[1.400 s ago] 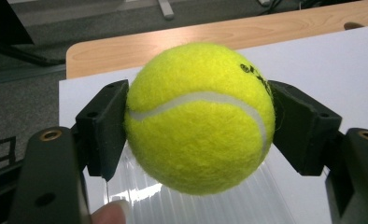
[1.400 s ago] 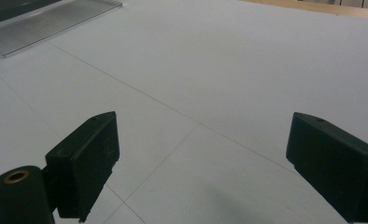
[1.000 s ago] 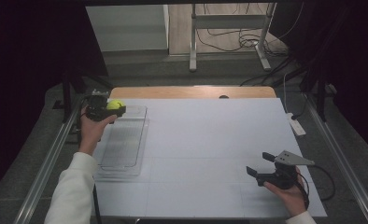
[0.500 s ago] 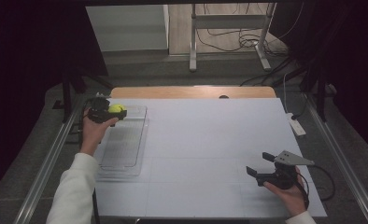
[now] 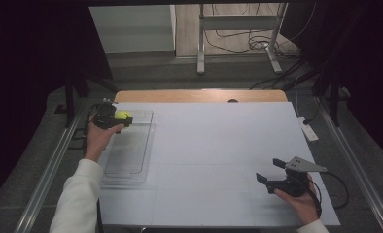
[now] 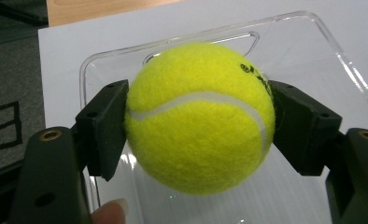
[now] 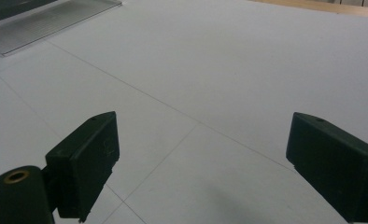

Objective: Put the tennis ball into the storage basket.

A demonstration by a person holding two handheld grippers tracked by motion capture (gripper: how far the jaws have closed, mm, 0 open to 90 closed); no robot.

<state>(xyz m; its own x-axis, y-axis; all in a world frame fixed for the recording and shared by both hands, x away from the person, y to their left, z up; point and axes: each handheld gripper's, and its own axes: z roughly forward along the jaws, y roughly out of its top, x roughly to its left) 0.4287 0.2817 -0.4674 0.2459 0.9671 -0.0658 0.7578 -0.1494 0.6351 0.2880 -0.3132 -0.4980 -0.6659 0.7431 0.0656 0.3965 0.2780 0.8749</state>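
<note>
A yellow-green tennis ball (image 6: pixel 198 116) is clamped between the two black jaws of my left gripper (image 6: pixel 198 123), which is shut on it. Seen from the high view, that gripper (image 5: pixel 117 118) holds the ball (image 5: pixel 123 115) over the far end of a clear plastic tray (image 5: pixel 131 160) at the table's left side. In the left gripper view the tray's rim (image 6: pixel 182 39) curves behind the ball. My right gripper (image 5: pixel 269 171) hovers near the front right of the table, jaws wide apart and bare. The right gripper (image 7: pixel 201 154) faces plain white tabletop.
The white tabletop (image 5: pixel 218 145) stretches between the two hands. A white power strip (image 5: pixel 308 131) lies at the right edge. A wooden strip (image 5: pixel 199 95) borders the far side, with metal stand legs (image 5: pixel 238 63) and cables on the floor beyond.
The left hand has shifted slightly with the ball over the tray's far end. The right gripper has stayed put.
</note>
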